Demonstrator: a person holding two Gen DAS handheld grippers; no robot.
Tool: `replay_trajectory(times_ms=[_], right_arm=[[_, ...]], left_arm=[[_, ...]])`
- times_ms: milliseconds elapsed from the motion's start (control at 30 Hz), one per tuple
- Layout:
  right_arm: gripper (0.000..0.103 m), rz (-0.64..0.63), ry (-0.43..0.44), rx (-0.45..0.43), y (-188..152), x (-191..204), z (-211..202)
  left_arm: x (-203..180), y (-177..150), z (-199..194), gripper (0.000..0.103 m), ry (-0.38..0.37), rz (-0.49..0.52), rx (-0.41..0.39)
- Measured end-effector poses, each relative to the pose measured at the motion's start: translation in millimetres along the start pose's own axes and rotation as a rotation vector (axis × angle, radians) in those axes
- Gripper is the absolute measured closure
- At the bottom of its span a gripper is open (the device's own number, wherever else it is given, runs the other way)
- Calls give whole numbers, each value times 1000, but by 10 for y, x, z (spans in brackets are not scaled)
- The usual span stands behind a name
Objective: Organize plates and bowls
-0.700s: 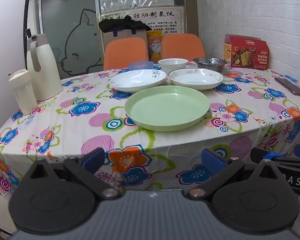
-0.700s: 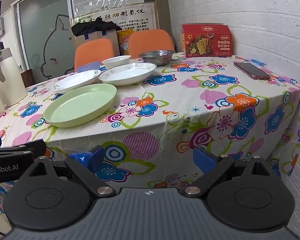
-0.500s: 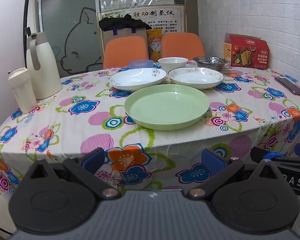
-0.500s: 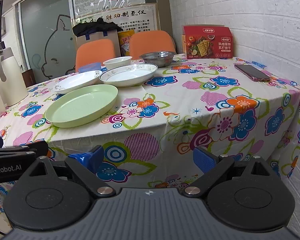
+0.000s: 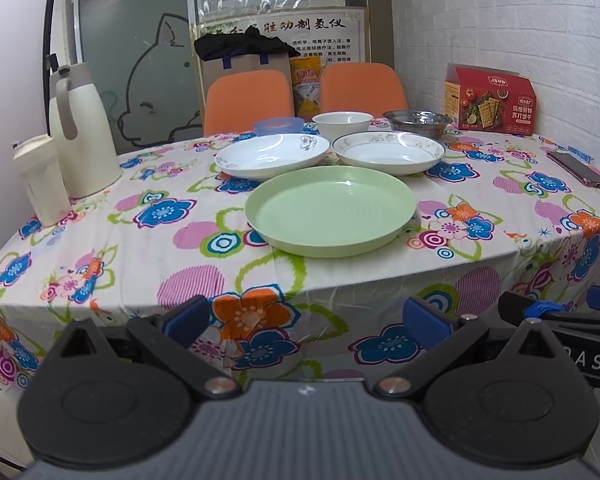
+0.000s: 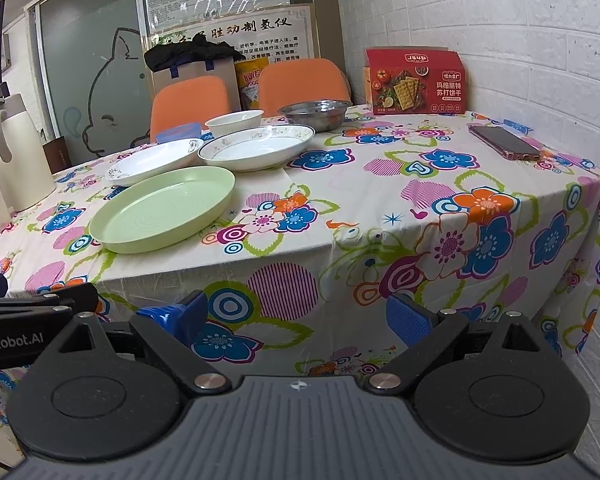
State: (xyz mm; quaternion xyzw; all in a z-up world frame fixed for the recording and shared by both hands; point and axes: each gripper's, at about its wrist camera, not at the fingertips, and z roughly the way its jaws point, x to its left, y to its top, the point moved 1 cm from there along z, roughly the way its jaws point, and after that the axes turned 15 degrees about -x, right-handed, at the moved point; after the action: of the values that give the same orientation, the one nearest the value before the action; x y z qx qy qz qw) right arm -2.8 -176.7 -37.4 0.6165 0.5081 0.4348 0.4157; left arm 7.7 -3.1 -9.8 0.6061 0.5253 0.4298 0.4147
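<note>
Both claws hang below the table (image 5: 140,240) edge, empty and spread wide: the left claw (image 5: 306,320) faces the green plate (image 5: 330,210); the right claw (image 6: 296,314) sits beside it; nothing is gripped yet, so the approach is the step in hand. Behind the green plate lie two white plates, one (image 5: 272,155) left and one (image 5: 388,153) right, just beside each other; farther back stand a blue bowl (image 5: 278,125), a white bowl (image 5: 342,122) and a steel bowl (image 5: 416,120). Stacking likely starts with lifting a claw to pinch a plate rim.
</note>
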Motion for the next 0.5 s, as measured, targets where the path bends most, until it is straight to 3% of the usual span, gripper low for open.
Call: replay_trajectory(times_ms=[500], right_arm=[[19, 0, -8, 1, 2, -67, 12]], left_arm=[[-22, 21, 91, 0, -28, -13, 20]])
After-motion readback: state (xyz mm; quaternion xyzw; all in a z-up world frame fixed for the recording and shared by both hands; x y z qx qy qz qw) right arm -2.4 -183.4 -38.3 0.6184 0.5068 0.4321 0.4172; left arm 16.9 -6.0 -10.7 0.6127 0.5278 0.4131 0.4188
